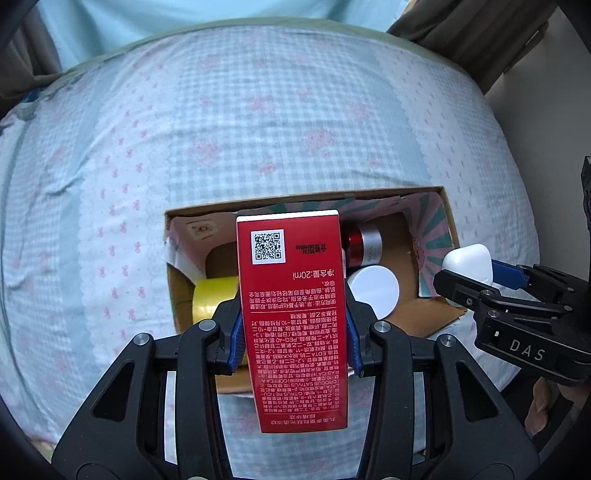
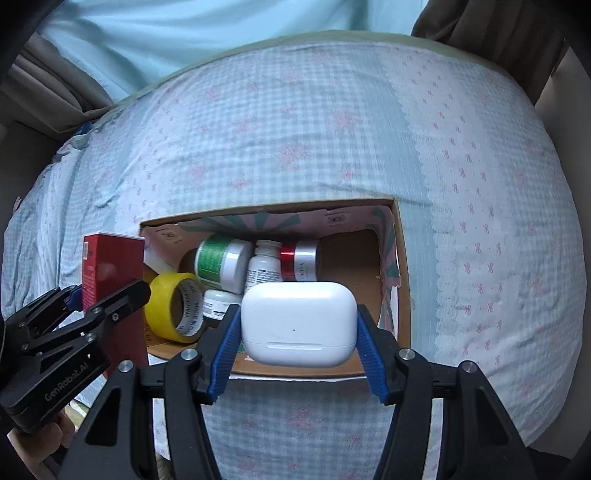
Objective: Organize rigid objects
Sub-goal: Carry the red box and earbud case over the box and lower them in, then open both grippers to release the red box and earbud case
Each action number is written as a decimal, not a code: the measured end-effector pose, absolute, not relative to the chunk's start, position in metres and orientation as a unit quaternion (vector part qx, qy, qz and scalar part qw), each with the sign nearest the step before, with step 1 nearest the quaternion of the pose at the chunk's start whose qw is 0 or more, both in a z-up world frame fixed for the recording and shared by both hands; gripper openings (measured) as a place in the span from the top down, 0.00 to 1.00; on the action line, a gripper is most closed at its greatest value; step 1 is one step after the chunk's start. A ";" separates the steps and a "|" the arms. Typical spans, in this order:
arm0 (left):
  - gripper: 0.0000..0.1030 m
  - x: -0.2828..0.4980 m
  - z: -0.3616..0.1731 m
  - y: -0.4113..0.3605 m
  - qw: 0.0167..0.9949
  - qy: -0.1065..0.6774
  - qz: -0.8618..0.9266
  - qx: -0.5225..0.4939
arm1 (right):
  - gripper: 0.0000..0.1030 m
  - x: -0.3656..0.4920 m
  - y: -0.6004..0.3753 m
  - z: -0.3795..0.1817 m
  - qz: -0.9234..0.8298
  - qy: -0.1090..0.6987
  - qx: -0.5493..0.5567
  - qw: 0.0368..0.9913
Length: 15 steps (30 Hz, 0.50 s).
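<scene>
My left gripper is shut on a tall red carton with white print and a QR code, held over the near left part of an open cardboard box. My right gripper is shut on a white earbud case, held over the box's near edge. In the right wrist view the box holds a yellow tape roll, a green-labelled jar, a white bottle, a red and silver jar and a small white jar. The red carton and left gripper show at left.
The box lies on a bed with a blue checked sheet printed with pink bows. A pale blue curtain hangs behind the bed. The right part of the box floor is bare cardboard. A white round lid shows in the left wrist view.
</scene>
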<state>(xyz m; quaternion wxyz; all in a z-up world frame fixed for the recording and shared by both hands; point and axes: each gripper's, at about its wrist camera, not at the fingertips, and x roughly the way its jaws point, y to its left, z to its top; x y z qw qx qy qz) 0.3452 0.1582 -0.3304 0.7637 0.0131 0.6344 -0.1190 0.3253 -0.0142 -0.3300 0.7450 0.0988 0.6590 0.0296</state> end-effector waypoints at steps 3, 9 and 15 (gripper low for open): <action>0.63 0.353 -0.354 0.151 0.751 0.650 -0.119 0.016 | 0.46 0.335 -0.025 -0.359 0.016 0.679 0.111 0.725; 0.63 0.358 -0.386 0.137 0.728 0.674 -0.121 0.037 | 0.46 0.349 -0.041 -0.399 0.007 0.699 0.140 0.702; 0.24 0.360 -0.400 0.130 0.713 0.691 -0.114 0.038 | 0.45 0.359 -0.048 -0.414 0.008 0.699 0.151 0.699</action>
